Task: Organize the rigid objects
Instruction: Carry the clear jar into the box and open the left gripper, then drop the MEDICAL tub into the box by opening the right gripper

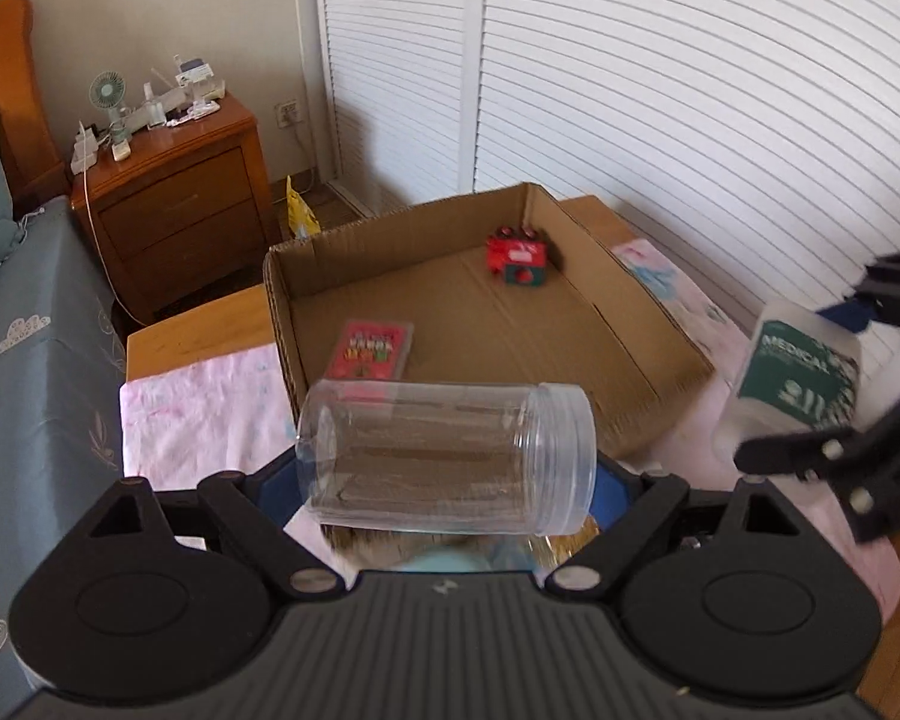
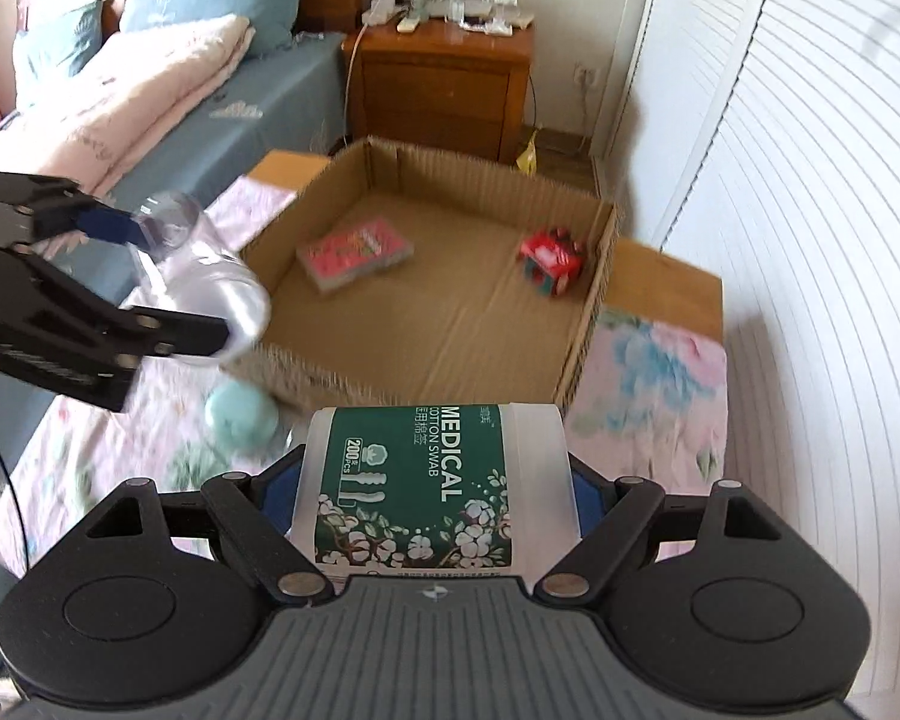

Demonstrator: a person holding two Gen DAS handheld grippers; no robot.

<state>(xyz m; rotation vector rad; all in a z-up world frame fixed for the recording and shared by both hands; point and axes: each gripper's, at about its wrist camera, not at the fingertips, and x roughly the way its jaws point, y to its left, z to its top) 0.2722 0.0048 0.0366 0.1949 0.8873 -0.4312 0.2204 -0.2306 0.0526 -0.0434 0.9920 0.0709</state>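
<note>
The left gripper [image 1: 447, 468] is clamped on a clear jar [image 1: 444, 456], its blue pads pressing the jar's two ends, so the jar lies crosswise with its long axis running left to right in the left wrist view; the threaded open mouth points right, the closed base left. The right gripper [image 2: 435, 480] is clamped the same way on a swab tub [image 2: 435, 486], also held crosswise, its green label reading sideways. Both are held above a floral cloth [image 2: 648, 396], just short of the near wall of an open cardboard box [image 2: 594, 312]. A mint ball [image 2: 240, 414] lies on the cloth below the jar. In the box, a pink case [image 2: 354, 252] lies flat and a red toy [image 2: 552, 261] sits at the far corner, well apart.
</note>
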